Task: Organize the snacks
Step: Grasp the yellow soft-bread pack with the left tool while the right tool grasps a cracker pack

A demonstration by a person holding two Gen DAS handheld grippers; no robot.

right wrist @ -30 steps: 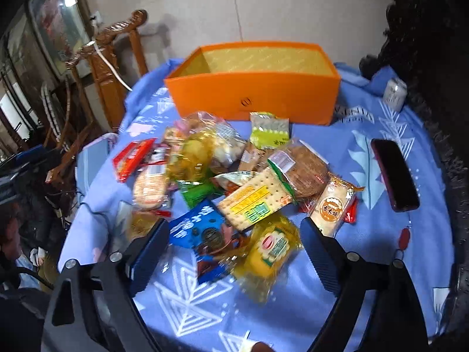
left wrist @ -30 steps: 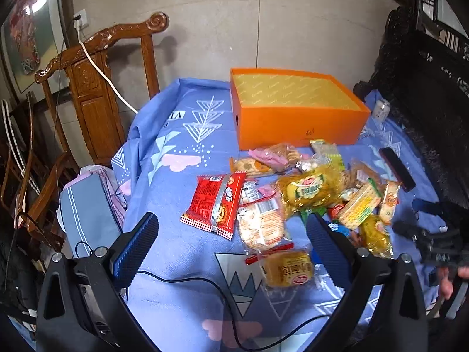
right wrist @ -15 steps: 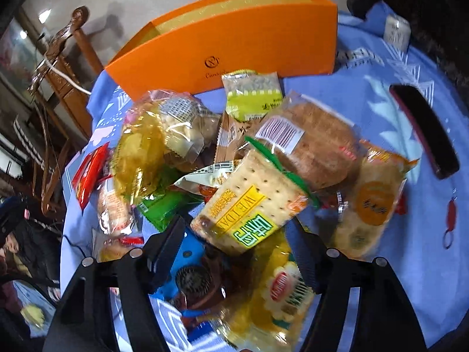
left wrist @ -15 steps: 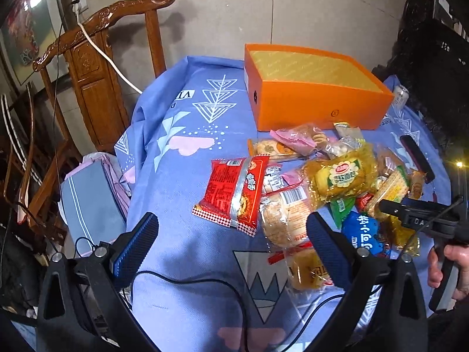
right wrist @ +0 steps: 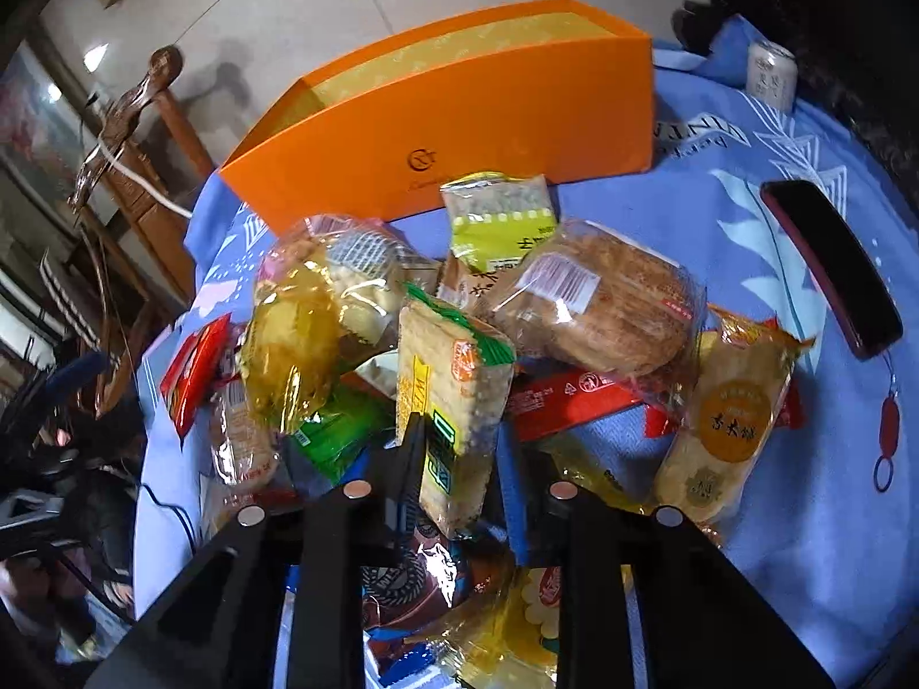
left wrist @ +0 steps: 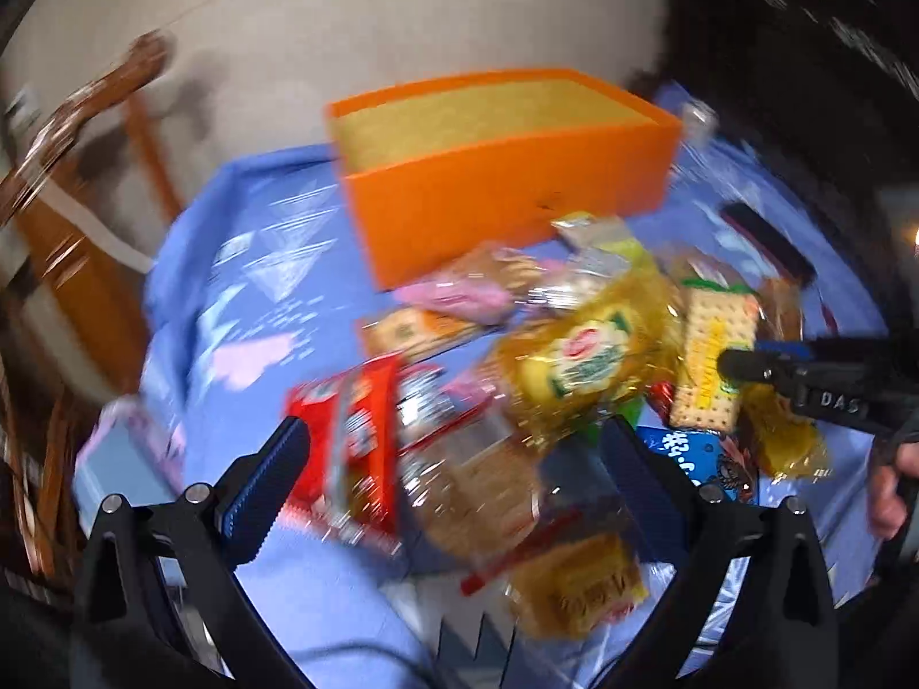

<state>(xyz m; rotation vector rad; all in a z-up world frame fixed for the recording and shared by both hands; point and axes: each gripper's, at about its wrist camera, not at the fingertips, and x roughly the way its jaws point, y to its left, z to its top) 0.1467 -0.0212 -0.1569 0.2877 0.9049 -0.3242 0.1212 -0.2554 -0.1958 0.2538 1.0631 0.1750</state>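
Note:
A pile of wrapped snacks lies on the blue tablecloth (right wrist: 775, 241) in front of an open orange box (right wrist: 459, 115), which also shows in the left wrist view (left wrist: 505, 172). My right gripper (right wrist: 456, 465) is shut on a yellow cracker pack with green ends (right wrist: 454, 390); that pack shows in the left wrist view (left wrist: 712, 356) held by the right gripper (left wrist: 746, 370). My left gripper (left wrist: 454, 459) is open and empty, low over a red packet (left wrist: 356, 436) and a clear-wrapped round cake (left wrist: 477, 488). The left wrist view is blurred.
A dark phone (right wrist: 833, 270) lies on the cloth at the right and a small white can (right wrist: 772, 72) stands behind it. A carved wooden chair (right wrist: 132, 132) with a white cable stands left of the table. A round bread pack (right wrist: 603, 304) tops the pile.
My right gripper has closed on the yellow cracker pack. My left gripper has swung down and right toward the pile, staying open.

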